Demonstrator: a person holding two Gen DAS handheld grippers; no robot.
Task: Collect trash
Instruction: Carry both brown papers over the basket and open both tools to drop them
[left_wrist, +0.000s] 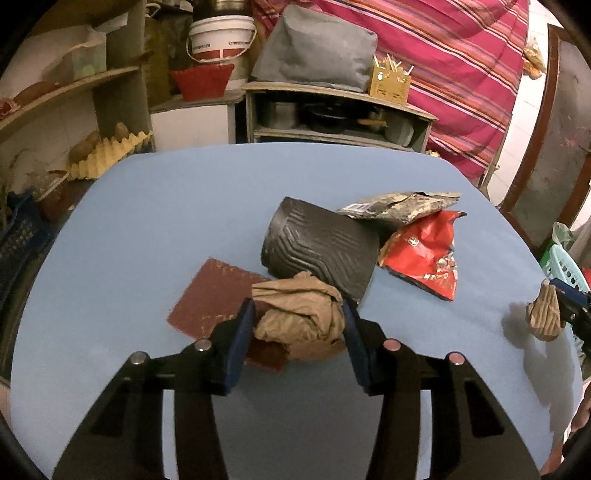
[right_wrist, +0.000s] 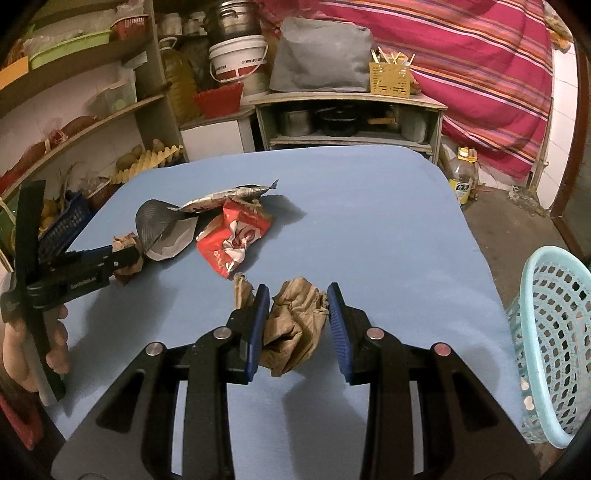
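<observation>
My left gripper (left_wrist: 298, 314) is shut on a crumpled brown paper wad (left_wrist: 301, 317), just above a dark red sandpaper sheet (left_wrist: 214, 295) on the blue table (left_wrist: 184, 206). Behind it lie a black ribbed bag (left_wrist: 317, 247), a red snack wrapper (left_wrist: 424, 254) and a grey crumpled wrapper (left_wrist: 402, 206). My right gripper (right_wrist: 297, 306) is shut on another crumpled brown paper (right_wrist: 291, 328), held above the table (right_wrist: 369, 221). The left gripper (right_wrist: 122, 258) with its paper shows at the left of the right wrist view, the red wrapper (right_wrist: 232, 240) beside it.
A light blue perforated basket (right_wrist: 546, 350) stands off the table's right edge. Shelves with jars, buckets and pots (right_wrist: 236, 62) line the far wall behind the table. A striped red cloth (right_wrist: 480, 74) hangs at the back right. A bottle (right_wrist: 463, 177) stands on the floor.
</observation>
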